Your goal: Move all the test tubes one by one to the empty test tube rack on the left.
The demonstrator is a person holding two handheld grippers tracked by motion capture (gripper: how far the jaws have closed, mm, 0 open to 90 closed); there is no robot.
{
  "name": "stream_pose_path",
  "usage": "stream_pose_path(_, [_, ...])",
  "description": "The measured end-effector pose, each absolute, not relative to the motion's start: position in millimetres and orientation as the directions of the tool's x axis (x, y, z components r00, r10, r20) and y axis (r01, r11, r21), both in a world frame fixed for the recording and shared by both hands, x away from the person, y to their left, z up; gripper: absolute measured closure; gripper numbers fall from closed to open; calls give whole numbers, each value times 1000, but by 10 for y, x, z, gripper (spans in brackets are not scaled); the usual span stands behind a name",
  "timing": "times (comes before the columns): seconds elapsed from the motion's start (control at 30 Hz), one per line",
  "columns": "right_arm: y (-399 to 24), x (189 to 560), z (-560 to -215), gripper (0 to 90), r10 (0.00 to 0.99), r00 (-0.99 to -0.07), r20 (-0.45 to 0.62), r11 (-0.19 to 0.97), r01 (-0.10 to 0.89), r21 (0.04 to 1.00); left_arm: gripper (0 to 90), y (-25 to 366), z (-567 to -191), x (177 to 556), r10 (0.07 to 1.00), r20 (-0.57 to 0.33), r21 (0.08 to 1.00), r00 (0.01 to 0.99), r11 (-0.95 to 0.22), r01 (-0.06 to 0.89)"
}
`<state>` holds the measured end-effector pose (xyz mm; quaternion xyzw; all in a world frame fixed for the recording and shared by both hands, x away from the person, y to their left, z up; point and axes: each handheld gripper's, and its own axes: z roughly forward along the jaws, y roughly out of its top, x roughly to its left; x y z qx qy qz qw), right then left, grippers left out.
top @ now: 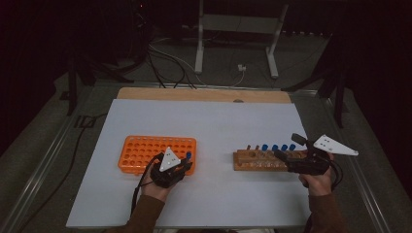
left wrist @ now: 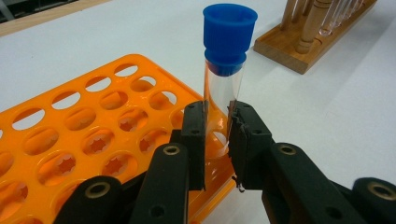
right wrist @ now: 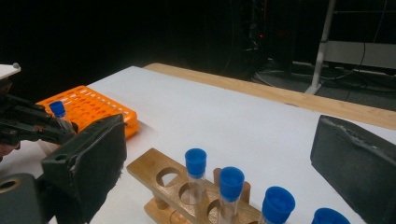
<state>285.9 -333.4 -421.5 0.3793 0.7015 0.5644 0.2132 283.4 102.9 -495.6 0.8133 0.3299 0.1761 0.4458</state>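
My left gripper (left wrist: 217, 135) is shut on a clear test tube (left wrist: 223, 88) with a blue screw cap (left wrist: 229, 37). It holds the tube upright at the near right corner of the orange rack (left wrist: 84, 135); the tube's foot is hidden behind the jaws. In the high view that gripper (top: 186, 164) and the tube (top: 188, 156) sit at the right end of the orange rack (top: 145, 153). My right gripper (top: 284, 156) stands open at the wooden rack (top: 248, 162). In its own view the right gripper (right wrist: 222, 135) has wide jaws flanking several blue-capped tubes (right wrist: 195, 163) in the wooden rack (right wrist: 149, 168).
The white sheet (top: 209, 121) covers the table, with a wooden strip (top: 204, 94) along the far edge. Beyond it stand a metal frame (top: 238, 29) and cables on the floor. The orange rack's holes (left wrist: 65, 100) look vacant.
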Motion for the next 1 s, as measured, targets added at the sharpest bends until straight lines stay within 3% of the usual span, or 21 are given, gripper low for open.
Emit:
stream_pose_path(0.5, [-3321, 2863, -4233, 36, 779, -617, 112, 95, 293, 951, 760, 1032, -4966, 2846, 694, -40, 845, 719, -360, 395])
stream_pose_path(0.67, [-3327, 2862, -4237, 36, 782, -614, 108, 99, 293, 951, 649, 1034, -4966, 2837, 681, -49, 854, 730, -351, 384])
stream_pose_path(1.0, [-3380, 2869, -4259, 36, 797, -596, 104, 99, 298, 950, 472, 1210, -4856, 2820, 732, -97, 903, 674, -220, 369])
